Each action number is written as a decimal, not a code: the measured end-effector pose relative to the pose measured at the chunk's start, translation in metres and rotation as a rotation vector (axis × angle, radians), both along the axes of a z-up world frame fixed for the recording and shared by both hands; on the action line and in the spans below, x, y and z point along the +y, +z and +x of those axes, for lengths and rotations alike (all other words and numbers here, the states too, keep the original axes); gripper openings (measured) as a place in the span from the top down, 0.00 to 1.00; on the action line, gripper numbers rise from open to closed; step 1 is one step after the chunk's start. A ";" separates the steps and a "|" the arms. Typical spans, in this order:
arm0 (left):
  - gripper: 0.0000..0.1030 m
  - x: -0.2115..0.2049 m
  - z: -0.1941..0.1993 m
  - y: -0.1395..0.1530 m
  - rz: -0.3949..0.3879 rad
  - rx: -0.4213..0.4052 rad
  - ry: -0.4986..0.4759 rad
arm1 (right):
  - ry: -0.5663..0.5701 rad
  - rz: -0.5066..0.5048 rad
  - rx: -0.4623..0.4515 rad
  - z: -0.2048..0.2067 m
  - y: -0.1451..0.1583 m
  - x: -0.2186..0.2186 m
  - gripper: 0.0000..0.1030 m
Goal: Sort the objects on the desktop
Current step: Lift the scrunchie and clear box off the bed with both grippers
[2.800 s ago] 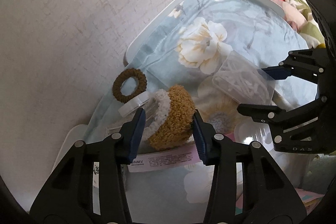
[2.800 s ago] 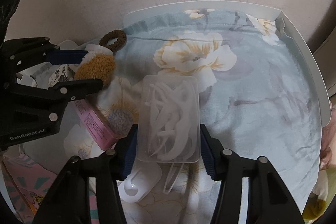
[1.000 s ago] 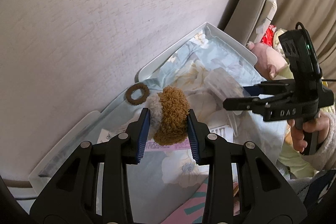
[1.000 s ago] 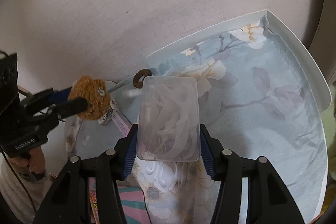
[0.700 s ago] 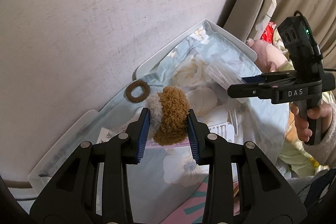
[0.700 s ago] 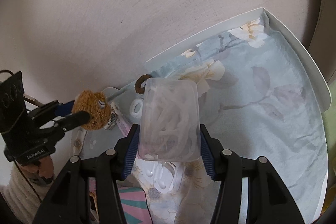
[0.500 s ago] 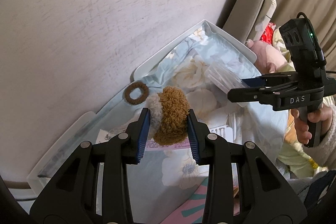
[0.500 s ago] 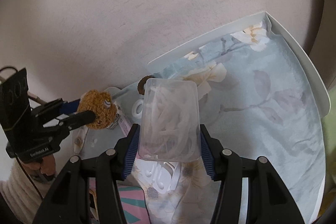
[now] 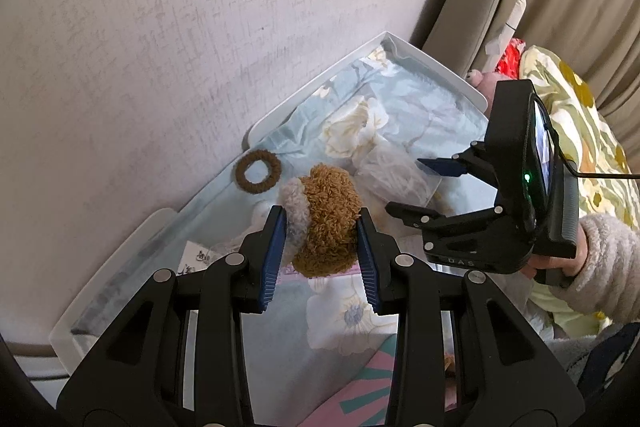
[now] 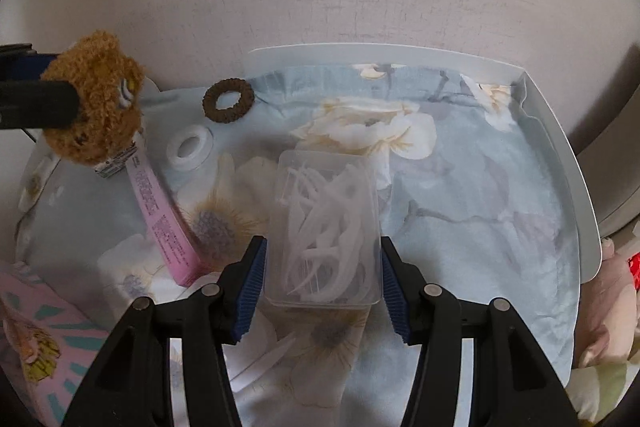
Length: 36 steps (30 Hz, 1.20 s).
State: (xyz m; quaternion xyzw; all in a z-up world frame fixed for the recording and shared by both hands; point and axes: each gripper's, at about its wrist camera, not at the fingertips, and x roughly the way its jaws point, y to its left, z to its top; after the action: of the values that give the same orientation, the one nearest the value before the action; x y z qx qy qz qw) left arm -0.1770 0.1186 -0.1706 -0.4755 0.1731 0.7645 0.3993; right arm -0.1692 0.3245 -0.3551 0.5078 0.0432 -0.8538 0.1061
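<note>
My left gripper (image 9: 320, 247) is shut on a brown plush toy (image 9: 324, 223) with a white fuzzy edge and holds it above the floral cloth (image 9: 280, 311). The same toy (image 10: 96, 107) shows at the far left of the right wrist view. Between the blue pads of my right gripper (image 10: 320, 283) is a clear plastic box of white floss picks (image 10: 324, 227), and the pads press its long sides. The box hangs low over the cloth near the tray's middle. In the left wrist view the right gripper (image 9: 404, 183) is just right of the toy.
A white tray (image 10: 400, 51) lined with floral cloth stands against the wall. On the cloth lie a brown hair tie (image 10: 228, 101), a white ring (image 10: 188, 149), a pink box (image 10: 160, 219) and loose white picks (image 10: 260, 363). A pink patterned packet (image 10: 36, 339) lies front left.
The right gripper has rolled and come down towards the cloth with the clear box, nearer the toy. The left gripper and the plush toy have stayed where they were.
</note>
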 end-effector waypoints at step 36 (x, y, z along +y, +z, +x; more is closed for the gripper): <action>0.70 -0.007 0.008 0.001 0.010 -0.009 0.031 | 0.092 -0.076 -0.028 -0.004 -0.001 -0.028 0.40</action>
State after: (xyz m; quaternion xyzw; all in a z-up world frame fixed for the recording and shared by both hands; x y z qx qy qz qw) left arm -0.1693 0.1118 -0.1695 -0.4795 0.1599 0.7694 0.3905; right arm -0.1730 0.2969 -0.3559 0.5128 0.0325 -0.8418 0.1653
